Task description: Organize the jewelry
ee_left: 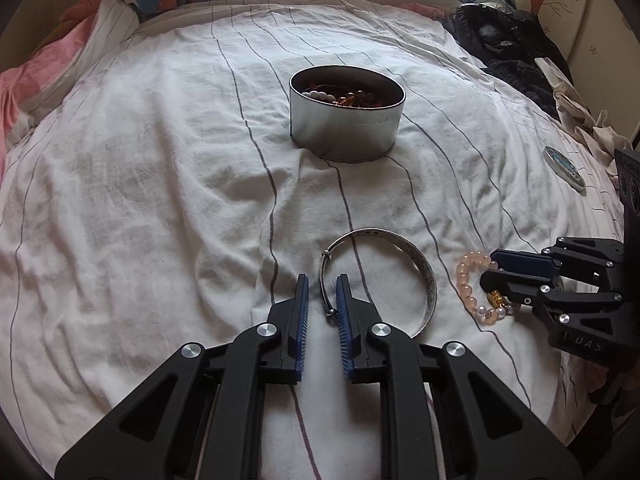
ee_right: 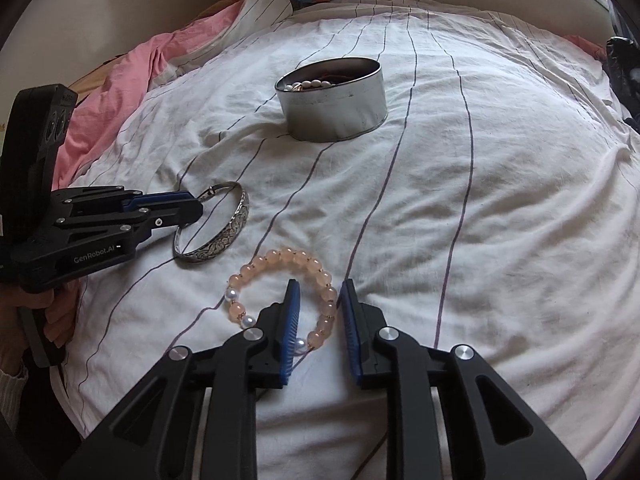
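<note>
One white sheet (ee_left: 140,200) with thin dark stripes fills both views, and everything you are working with lies on it. One pink blanket (ee_right: 132,68) is bunched at the upper left of the right wrist view, and one dark heap of clothes (ee_left: 508,44) sits at the upper right of the left wrist view.

One round metal tin (ee_left: 347,120) stands upright just above the centre of each frame, lidless, with beads and pearls heaped inside. One round lid (ee_left: 564,168) lies flat near the right edge of the left wrist view, well apart from the tin.

You hold two grippers. Your left gripper (ee_left: 322,280) sits at the bottom centre of its own view, its jaws parted with a narrow gap, straddling the clasp side of the one silver bangle (ee_left: 420,264), which lies flat on the sheet; whether the pads touch it I cannot tell. Your right gripper (ee_right: 319,284) sits at the bottom centre of its view, jaws parted, one finger (ee_right: 291,320) inside the ring of the one pink bead bracelet (ee_right: 280,258) and the other outside, so the beads pass between them. The bracelet lies just right of the bangle, apart from it.
</note>
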`<action>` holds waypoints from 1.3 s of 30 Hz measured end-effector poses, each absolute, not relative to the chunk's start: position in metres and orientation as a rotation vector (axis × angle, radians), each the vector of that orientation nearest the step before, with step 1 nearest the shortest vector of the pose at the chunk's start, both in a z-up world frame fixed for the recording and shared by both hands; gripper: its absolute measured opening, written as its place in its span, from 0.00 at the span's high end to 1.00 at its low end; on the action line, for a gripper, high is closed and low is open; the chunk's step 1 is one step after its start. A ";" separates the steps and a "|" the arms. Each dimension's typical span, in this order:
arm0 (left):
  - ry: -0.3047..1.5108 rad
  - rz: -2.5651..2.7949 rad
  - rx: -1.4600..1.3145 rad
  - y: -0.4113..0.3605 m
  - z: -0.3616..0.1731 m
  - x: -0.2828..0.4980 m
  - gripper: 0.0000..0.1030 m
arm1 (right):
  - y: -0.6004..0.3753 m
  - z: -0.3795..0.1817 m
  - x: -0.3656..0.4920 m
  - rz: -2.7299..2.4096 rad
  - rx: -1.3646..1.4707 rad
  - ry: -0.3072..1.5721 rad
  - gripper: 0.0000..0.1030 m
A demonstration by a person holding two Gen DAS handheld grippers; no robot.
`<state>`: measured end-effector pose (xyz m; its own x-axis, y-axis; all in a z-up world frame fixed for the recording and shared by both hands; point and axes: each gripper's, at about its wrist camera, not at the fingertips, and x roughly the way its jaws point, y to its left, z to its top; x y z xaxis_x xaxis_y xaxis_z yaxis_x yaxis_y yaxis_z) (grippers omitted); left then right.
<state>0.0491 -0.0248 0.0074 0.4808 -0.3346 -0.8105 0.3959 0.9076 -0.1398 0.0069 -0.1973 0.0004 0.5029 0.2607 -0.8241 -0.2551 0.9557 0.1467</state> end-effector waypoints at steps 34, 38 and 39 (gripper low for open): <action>0.938 -0.422 0.119 -0.035 0.006 0.054 0.94 | -0.202 -0.002 0.020 0.206 -0.014 0.964 0.72; 0.940 -0.427 0.125 -0.037 0.005 0.053 0.93 | -0.203 -0.002 0.020 0.222 -0.001 0.966 0.88; 0.937 -0.429 0.127 -0.037 0.005 0.052 0.93 | -0.203 -0.001 0.019 0.226 -0.003 0.961 0.92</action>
